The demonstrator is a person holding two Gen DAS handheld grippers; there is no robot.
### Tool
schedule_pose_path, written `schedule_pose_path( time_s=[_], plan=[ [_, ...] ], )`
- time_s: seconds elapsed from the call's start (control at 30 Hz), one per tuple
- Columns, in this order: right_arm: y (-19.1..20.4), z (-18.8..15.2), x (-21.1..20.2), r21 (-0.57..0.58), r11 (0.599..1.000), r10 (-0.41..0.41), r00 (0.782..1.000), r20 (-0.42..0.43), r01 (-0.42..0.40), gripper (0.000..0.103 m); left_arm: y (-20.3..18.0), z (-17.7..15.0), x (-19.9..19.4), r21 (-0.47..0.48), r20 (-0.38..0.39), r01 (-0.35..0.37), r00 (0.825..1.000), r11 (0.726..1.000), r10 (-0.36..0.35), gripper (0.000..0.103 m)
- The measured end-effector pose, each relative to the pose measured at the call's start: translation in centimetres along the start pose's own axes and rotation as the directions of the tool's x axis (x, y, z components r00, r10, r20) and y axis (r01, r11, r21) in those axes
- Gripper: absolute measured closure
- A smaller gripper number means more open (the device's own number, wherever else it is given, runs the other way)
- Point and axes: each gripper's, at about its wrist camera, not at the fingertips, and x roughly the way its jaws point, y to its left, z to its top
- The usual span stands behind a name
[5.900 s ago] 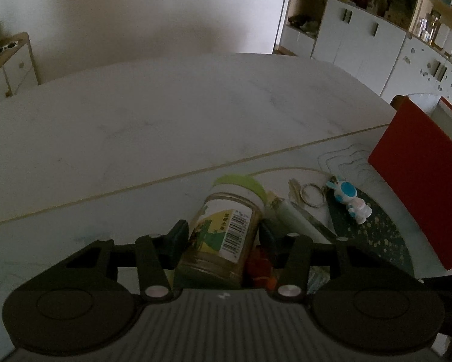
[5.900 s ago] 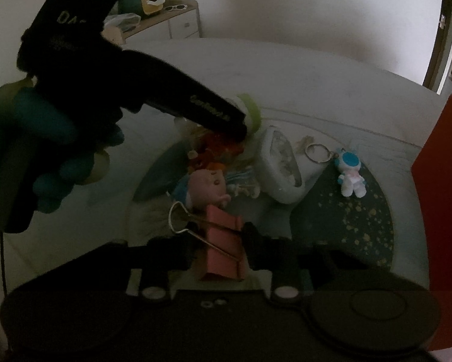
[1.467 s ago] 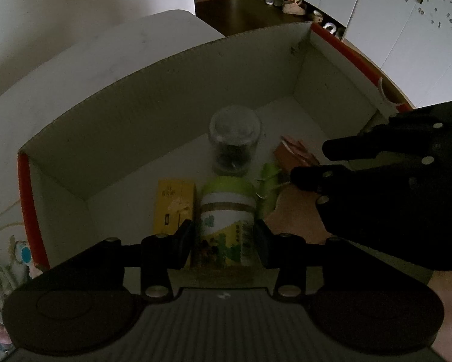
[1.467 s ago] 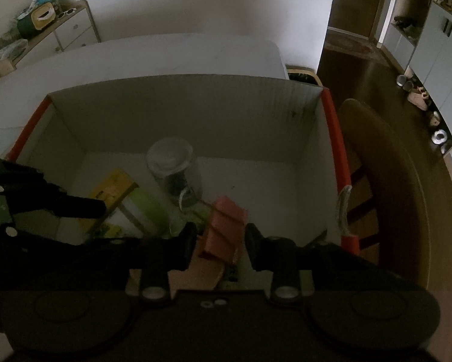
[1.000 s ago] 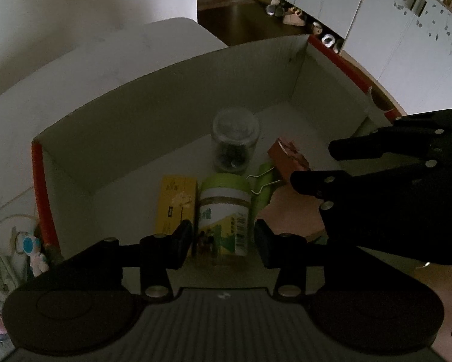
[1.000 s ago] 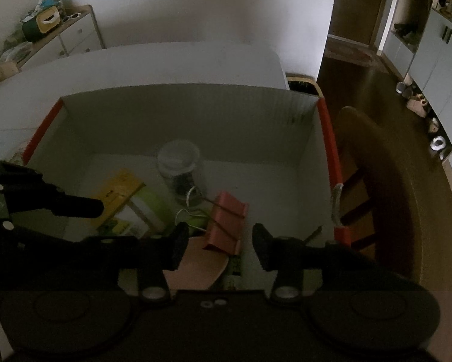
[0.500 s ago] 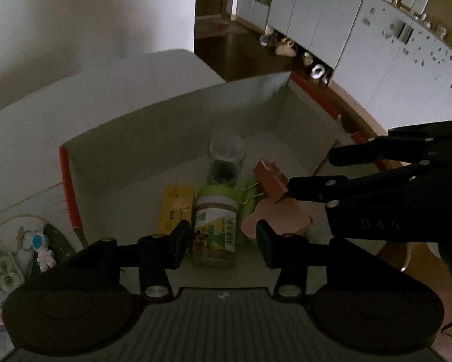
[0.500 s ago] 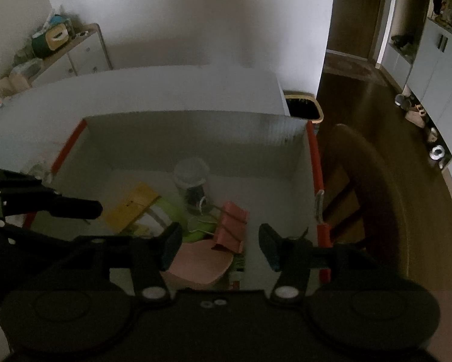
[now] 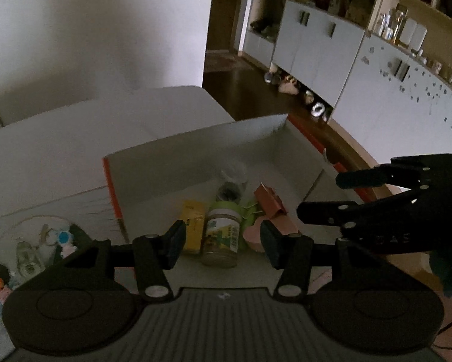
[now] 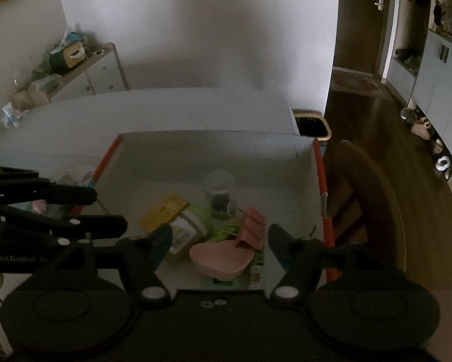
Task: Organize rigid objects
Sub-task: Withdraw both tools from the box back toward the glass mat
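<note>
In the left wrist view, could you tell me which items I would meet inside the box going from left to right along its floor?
Yellow carton → green-lidded jar → pink heart-shaped container. The clear jar and the binder clip sit further back.

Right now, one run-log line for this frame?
left gripper: open, jaws just widened, empty | right gripper: open, jaws just widened, empty | green-lid jar, pink binder clip: in box | phase: both released

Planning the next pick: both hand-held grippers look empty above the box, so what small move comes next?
Probably swing the left hand-held gripper back toward the plate: the jar and clip lie in the box, jaws open, toys remain.
</note>
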Motion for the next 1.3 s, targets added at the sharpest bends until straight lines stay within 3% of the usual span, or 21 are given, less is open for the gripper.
schedule_pose_path(
  time_s=[0.3, 0.4, 0.63, 0.77, 1.03, 1.3],
  plan=[
    [2.4, -0.9, -2.5, 0.006, 1.0, 0.027, 0.998, 0.053, -0.028, 0.018, 2.3, -1.5, -3.2, -0.02, 0.062, -0.013, 0.998, 1.0, 0.014, 0.041],
    [3.6, -1.4, -3.2, -0.001, 1.0, 0.022, 0.996, 0.081, -0.022, 0.012, 3.3, -2.3, -4.4, -0.018, 0.08, -0.017, 0.997, 1.0, 0.019, 0.033],
    [7.4, -2.1, -4.0, -0.008, 0.999, 0.033, 0.989, 0.144, -0.033, 0.002, 6.6, -3.7, -6.4, -0.018, 0.1, -0.005, 0.995, 1.0, 0.007, 0.032],
    [9.5, -2.1, -4.3, 0.016, 0.998, 0.052, 0.982, 0.183, -0.056, 0.0, 8.7, -4.5, -7.4, -0.004, 0.112, 0.001, 0.994, 1.0, -0.001, 0.025],
    [14.5, -2.1, -3.9, 0.042, 0.997, 0.059, 0.975, 0.215, -0.069, 0.0, 14.4, -6.4, -9.0, -0.011, 0.13, -0.01, 0.991, 1.0, 0.011, 0.025],
    [19.0, -1.8, -2.0, 0.065, 0.995, 0.059, 0.979, 0.193, -0.072, 0.0, 20.0, -7.9, -9.8, -0.009, 0.129, 0.001, 0.992, 1.0, 0.0, 0.025]
  ],
)
